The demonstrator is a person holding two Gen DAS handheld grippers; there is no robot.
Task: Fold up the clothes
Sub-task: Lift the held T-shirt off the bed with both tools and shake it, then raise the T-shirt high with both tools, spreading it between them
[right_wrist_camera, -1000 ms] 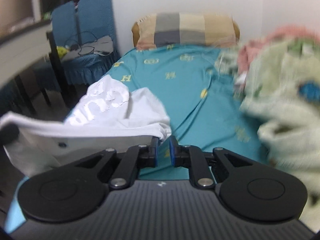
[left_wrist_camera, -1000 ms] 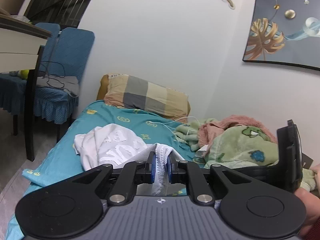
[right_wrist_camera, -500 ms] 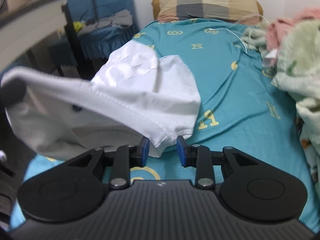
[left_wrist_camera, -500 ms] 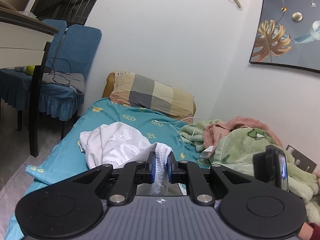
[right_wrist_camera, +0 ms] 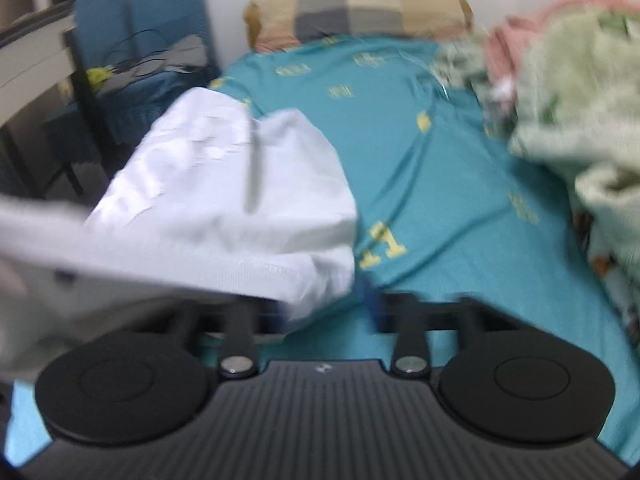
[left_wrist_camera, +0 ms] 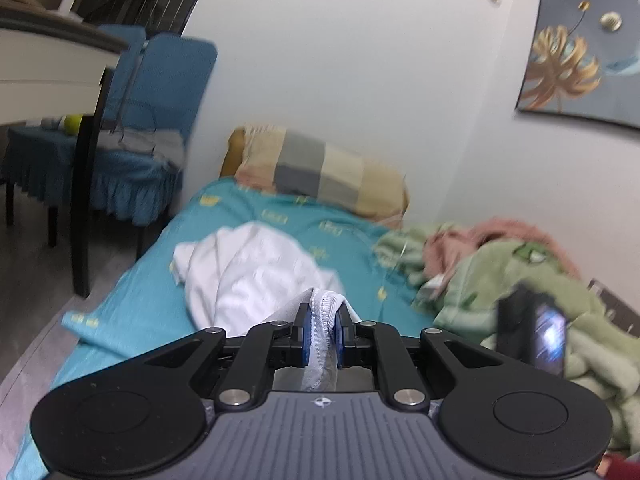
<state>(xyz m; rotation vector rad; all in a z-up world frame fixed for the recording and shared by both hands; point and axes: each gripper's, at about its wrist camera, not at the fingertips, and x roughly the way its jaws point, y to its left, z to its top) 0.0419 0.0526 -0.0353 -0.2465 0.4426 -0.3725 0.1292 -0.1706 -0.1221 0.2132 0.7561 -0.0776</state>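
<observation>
1. On the far left stand the blue chairs (left_wrist_camera: 160, 128) and a dark-legged table (left_wrist_camera: 52, 60), off the bed and well apart from the work. They take no part in the fold.

2. The white garment (left_wrist_camera: 256, 268) lies bunched on the left half of the teal bedsheet (left_wrist_camera: 256, 216), near the bed's left edge. From there one hemmed edge rises toward the viewer, so the cloth is partly resting and partly lifted. That looks like the stance for spreading or doubling it over.

3. The left gripper (left_wrist_camera: 320, 334) is clamped on that hem: its blue pads (left_wrist_camera: 303, 334) pinch the stitched edge, and a short tail hangs below them. Holding the hem rather than the bulk probably gives control of a straight line for the fold.

4. In the right wrist view, the right gripper (right_wrist_camera: 326, 312) has its fingers parted. One blue pad (right_wrist_camera: 370, 300) shows clear of the cloth, while the other finger is hidden under the white fabric (right_wrist_camera: 224, 200) draped over it. The picture is blurred, but the gripper seems to be loose on the garment, not gripping it. It may be between holds, seeking a new corner.

5. Past the garment, the checked pillow (left_wrist_camera: 324, 176) sits at the head of the bed.

6. On the right, a green blanket (left_wrist_camera: 516, 280) and a pink one (left_wrist_camera: 504, 232) are heaped against the wall. This leaves the bare sheet between them and the garment as the likely folding ground.
</observation>
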